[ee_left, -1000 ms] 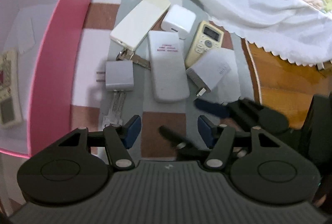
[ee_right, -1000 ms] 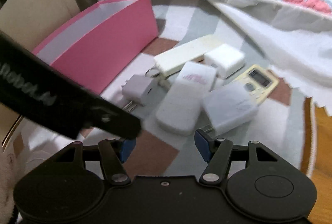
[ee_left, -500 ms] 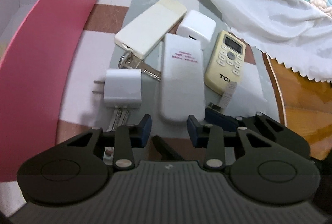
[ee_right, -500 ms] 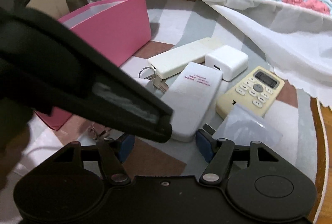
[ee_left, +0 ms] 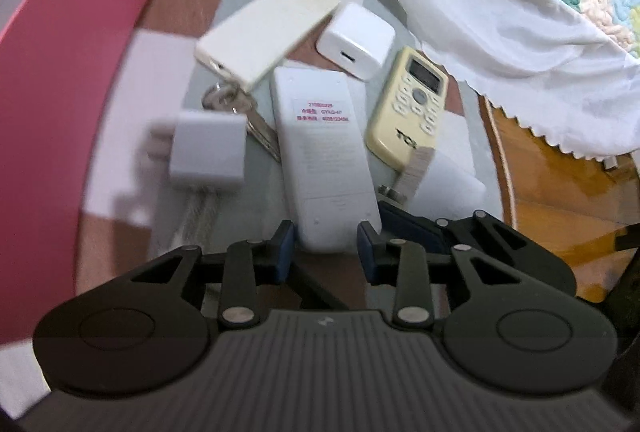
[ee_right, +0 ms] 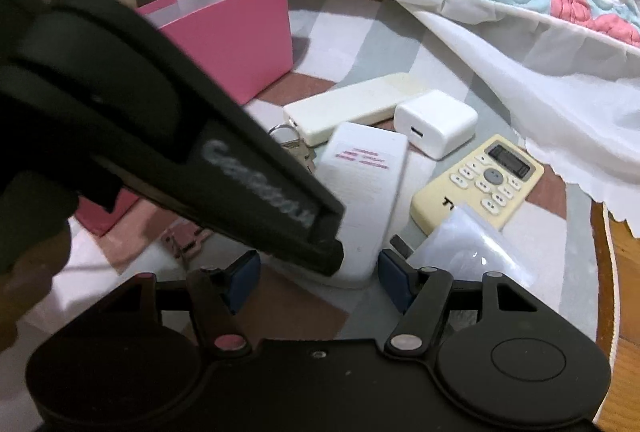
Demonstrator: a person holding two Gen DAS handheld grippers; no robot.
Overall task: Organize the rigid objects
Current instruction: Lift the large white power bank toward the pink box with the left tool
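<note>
Straddling the near end of the white remote, the left gripper is seen with jaws just narrowed, pads not yet pressing; its long axis runs straight away, mid-rug. The right gripper is held wide beside it.

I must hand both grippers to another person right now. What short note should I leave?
Left gripper: fingers astride the near end of the face-down white remote. They have just been closing; a firm grip is not clear.
Right gripper: open, empty, beside a grey adapter.
Lying loose: power bank, white charger, yellow remote, grey plug, keys.
Pink box at the left; its contents cannot be seen.
Done: nothing confirmed.
Left: probably the white remote into the box, then the rest.
</note>
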